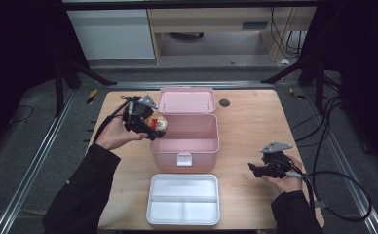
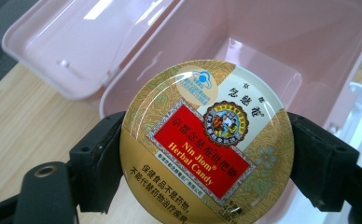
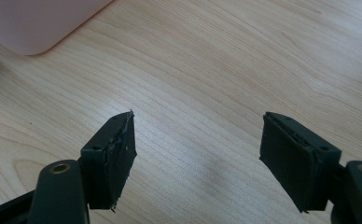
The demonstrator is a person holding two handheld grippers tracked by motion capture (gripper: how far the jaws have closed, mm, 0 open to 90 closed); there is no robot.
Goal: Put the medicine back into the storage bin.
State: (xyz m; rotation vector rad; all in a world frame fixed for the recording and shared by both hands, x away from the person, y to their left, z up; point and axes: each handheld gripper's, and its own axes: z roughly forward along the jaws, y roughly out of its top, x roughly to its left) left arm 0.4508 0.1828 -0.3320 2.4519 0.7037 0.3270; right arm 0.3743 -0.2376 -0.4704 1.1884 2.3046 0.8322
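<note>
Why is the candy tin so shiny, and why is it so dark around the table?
In the left gripper view, lamp glare streaks the candy tin and the pink box; in the high view, light falls on the table while the surroundings stay black; the right gripper view looks soft.

A lab or test room set up for recording: a small wooden counter [image 1: 245, 122] stands inside black curtains [image 1: 16, 44], with metal floor rails [image 1: 36, 161], black stand legs [image 1: 87, 73], loose cables [image 1: 333, 146] and plain office furniture [image 1: 216, 24] behind.
</note>
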